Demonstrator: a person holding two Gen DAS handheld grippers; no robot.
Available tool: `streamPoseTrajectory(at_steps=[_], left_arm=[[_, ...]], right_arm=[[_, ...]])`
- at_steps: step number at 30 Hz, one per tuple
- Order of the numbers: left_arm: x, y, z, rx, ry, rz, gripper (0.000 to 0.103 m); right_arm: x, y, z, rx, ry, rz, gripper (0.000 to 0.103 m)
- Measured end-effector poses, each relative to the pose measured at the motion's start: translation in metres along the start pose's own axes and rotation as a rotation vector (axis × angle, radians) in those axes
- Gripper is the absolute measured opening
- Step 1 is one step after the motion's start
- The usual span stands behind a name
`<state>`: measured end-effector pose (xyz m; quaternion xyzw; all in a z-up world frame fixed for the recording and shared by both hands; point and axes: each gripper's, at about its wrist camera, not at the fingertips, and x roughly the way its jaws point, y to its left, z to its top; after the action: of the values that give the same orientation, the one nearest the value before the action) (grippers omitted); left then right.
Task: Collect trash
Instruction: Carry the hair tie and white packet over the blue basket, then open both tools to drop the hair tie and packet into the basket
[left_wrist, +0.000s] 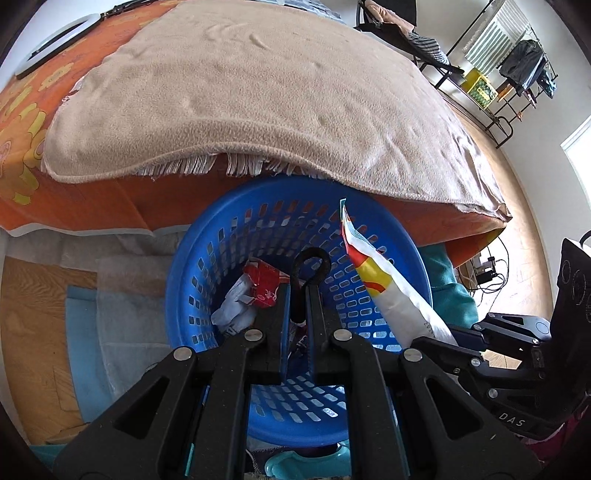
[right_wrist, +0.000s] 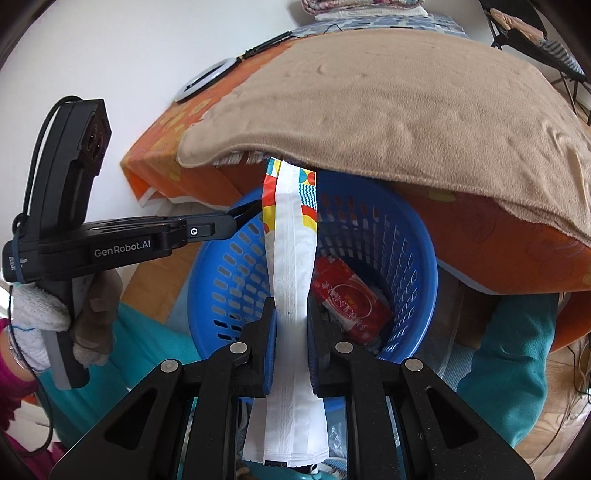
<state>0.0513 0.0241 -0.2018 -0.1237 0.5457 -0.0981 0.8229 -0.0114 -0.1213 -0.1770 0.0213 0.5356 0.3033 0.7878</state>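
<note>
A blue perforated basket (left_wrist: 369, 229) stands on the floor against the bed, holding a red packet (left_wrist: 264, 286) and crumpled white paper (left_wrist: 232, 314). My left gripper (left_wrist: 298, 295) hangs over its middle, shut on a thin black looped strap (left_wrist: 310, 264) that sticks up past the fingertips. In the right wrist view, my right gripper (right_wrist: 291, 306) is shut on a long white snack wrapper (right_wrist: 291, 254) with a colourful printed end, hanging over the basket (right_wrist: 406, 229) beside the red packet (right_wrist: 347, 299). The left gripper (right_wrist: 251, 212) reaches in from the left. The wrapper (left_wrist: 388, 288) also shows in the left wrist view.
A bed with a tan blanket (left_wrist: 258, 92) over an orange flowered sheet (left_wrist: 22, 140) overhangs the basket's far rim. A ring light (right_wrist: 207, 79) lies on the bed. The person's teal-clad legs (right_wrist: 517, 350) flank the basket. Cables (left_wrist: 487, 273) and a clothes rack (left_wrist: 517, 74) are at the right.
</note>
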Motion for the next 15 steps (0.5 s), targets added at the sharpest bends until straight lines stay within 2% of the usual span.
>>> streamPoseTrajectory(at_steps=[15], left_arm=[[0.014, 0.006, -0.002, -0.037, 0.043, 0.022, 0.006]], right_arm=[[0.018, -0.022, 0.0, 0.085, 0.044, -0.006, 0.015]])
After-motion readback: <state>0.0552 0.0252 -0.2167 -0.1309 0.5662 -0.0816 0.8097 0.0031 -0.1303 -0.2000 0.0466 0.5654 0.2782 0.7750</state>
